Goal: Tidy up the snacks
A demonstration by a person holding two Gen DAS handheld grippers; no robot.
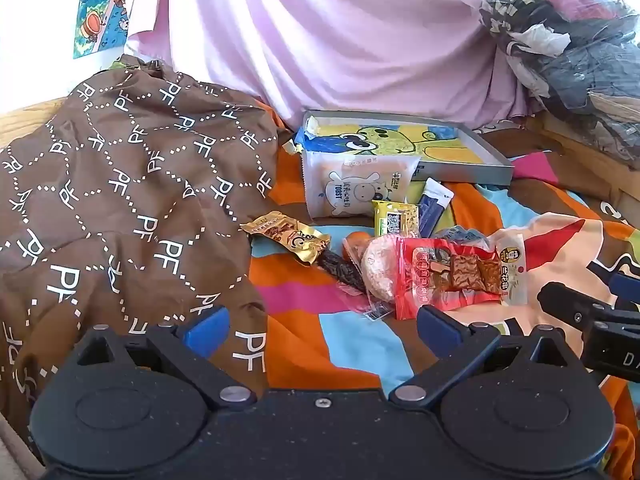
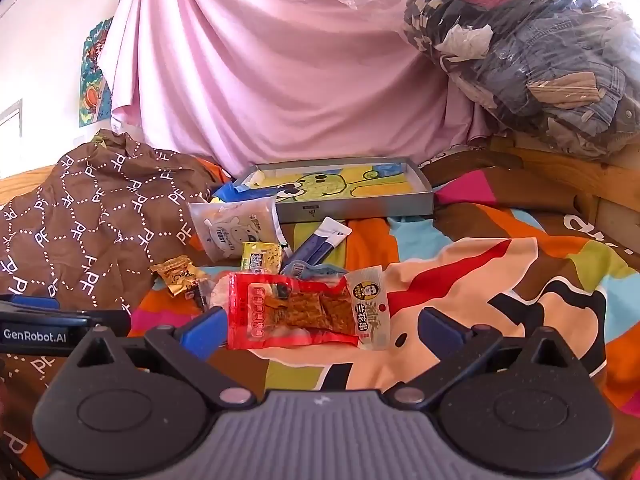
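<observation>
Barely begun, by the look of it: snacks (image 2: 296,280) heaped loose on the colourful bedsheet (image 2: 500,280) just before the empty-looking grey tray (image 2: 360,204), left gripper (image 1: 320,332) and right gripper (image 2: 320,328) both spread wide, holding nothing.

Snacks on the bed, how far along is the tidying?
Barely begun. The grey tray holds no snacks. Both tongs, left and right, are open and empty. The red packet, toast pack, gold packet and others lie loose on the bedspread.
</observation>
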